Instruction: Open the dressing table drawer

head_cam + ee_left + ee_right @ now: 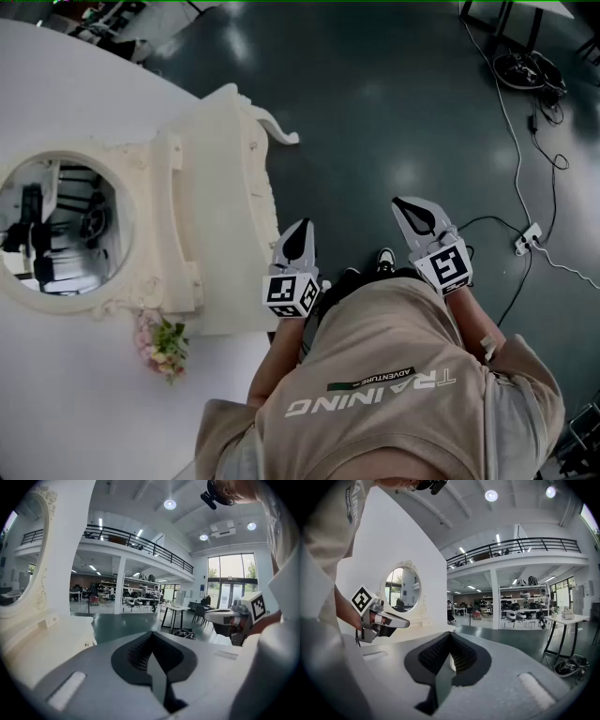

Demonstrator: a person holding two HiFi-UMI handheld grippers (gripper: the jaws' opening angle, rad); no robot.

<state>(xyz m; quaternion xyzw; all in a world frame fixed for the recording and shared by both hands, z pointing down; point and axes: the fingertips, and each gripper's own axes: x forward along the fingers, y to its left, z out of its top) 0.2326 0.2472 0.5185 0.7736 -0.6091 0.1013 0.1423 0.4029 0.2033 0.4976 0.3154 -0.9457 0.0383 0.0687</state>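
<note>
The cream dressing table [220, 202] with its round mirror [61, 225] stands against a white wall at the left of the head view. Its front faces the dark floor. In the left gripper view the table's front [51, 644] is at the lower left, with a small knob [86, 644] on it. My left gripper [300, 232] is shut and empty, just off the table's front edge without touching it. My right gripper [412, 208] is also shut and empty, further right over the floor. Each gripper view shows the other gripper: the right gripper [229, 618] and the left gripper [391, 620].
A small bunch of pink flowers [161, 345] sits beside the table near the person's body. Cables and a power strip [525, 239] lie on the dark floor at the right. Desks and chairs [180, 613] stand far off in the hall.
</note>
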